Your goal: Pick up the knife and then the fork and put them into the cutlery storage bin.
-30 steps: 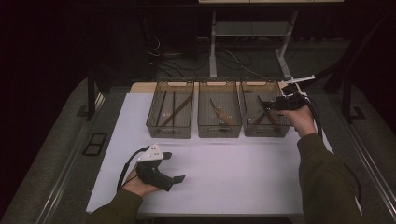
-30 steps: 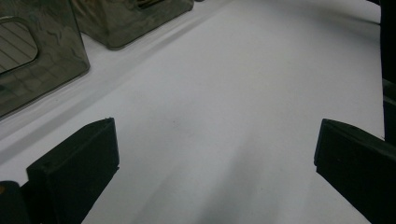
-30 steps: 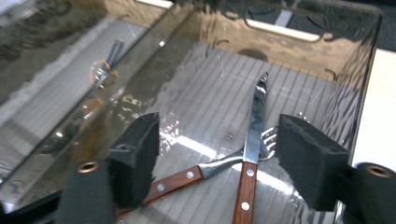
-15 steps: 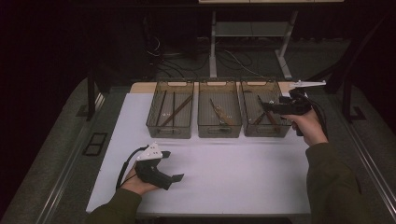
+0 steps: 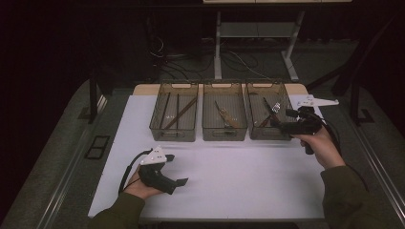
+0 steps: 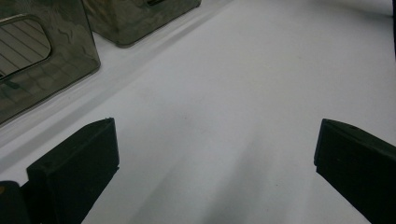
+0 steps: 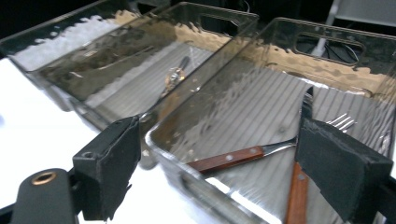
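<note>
Right gripper — jaws just opening, wide and empty — faces the wooden-handled fork, lying crosswise, tines rightward.

Smoky translucent bins with ribbed floors sit on a white tabletop; ahead of the black right gripper, forks have reddish-brown wooden handles.
</note>
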`<state>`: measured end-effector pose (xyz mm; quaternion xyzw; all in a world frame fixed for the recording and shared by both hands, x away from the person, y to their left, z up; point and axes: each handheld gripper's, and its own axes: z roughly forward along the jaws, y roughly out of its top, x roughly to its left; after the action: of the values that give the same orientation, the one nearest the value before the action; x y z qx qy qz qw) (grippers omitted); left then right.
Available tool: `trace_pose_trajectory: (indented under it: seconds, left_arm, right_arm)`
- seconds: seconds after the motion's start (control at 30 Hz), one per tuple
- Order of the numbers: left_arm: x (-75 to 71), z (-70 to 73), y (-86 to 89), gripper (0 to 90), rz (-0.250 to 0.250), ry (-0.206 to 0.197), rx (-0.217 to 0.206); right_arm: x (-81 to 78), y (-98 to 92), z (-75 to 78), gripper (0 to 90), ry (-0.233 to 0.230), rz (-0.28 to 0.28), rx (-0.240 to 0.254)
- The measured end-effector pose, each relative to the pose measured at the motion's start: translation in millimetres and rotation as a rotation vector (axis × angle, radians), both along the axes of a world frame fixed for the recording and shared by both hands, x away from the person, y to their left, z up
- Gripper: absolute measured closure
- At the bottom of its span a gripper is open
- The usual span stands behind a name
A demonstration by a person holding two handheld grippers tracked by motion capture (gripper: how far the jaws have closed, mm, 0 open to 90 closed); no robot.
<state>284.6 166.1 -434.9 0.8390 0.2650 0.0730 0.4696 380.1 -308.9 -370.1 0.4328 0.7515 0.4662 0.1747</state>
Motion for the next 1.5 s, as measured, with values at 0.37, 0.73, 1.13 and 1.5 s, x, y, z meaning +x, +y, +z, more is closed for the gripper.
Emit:
trace_pose_trajectory:
  seconds: [0.37,0.73,1.13,1.5]
  left_arm:
    - [-0.1,-0.4,0.2,0.0,0.002,0.001,-0.003]
    - [-0.7,-0.3,0.3,0.0,0.004,0.002,-0.003]
    - [-1.0,0.0,0.3,0.0,0.008,0.002,-0.005]
    - [-1.2,0.2,0.5,0.0,0.005,0.002,-0.002]
  right_arm:
    - [-36.9,9.0,-11.9,12.6,-0.035,0.057,-0.005]
    - [-64.5,8.1,-35.4,12.6,-0.021,0.077,-0.018]
    - [-96.0,7.3,-55.6,12.6,-0.023,0.087,-0.035]
    - [-116.9,13.0,-66.7,12.6,-0.008,0.106,-0.045]
